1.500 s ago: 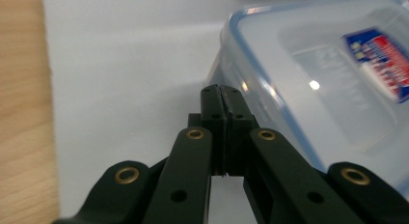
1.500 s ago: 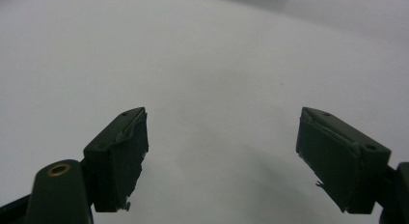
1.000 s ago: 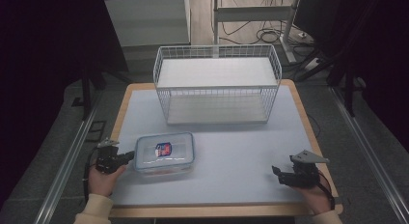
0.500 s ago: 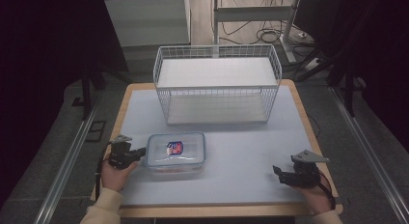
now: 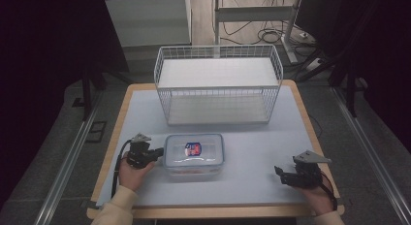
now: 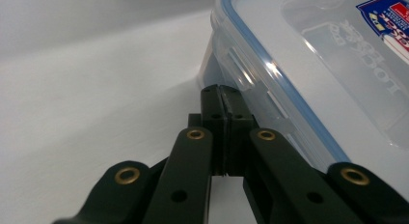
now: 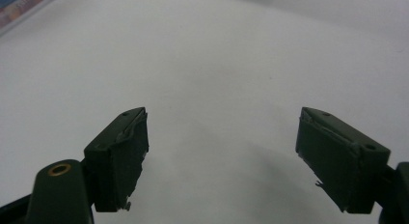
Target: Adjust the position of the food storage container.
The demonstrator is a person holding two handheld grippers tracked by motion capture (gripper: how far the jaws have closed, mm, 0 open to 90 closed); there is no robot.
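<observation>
Clear plastic lidded box (image 5: 194, 154), contents indiscernible, touches the closed, empty left gripper (image 5: 157, 152); right gripper (image 5: 278, 171) wide open.

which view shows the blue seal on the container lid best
The left gripper view: the blue seal runs close-up along the container lid. The high view shows the whole container, small; the right gripper view catches a corner.

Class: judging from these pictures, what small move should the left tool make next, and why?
Probably keep nudging sideways: the shut left tool presses its tips against the plastic container's short end, and bare table lies beyond it. The right tool rests open, apart.
</observation>
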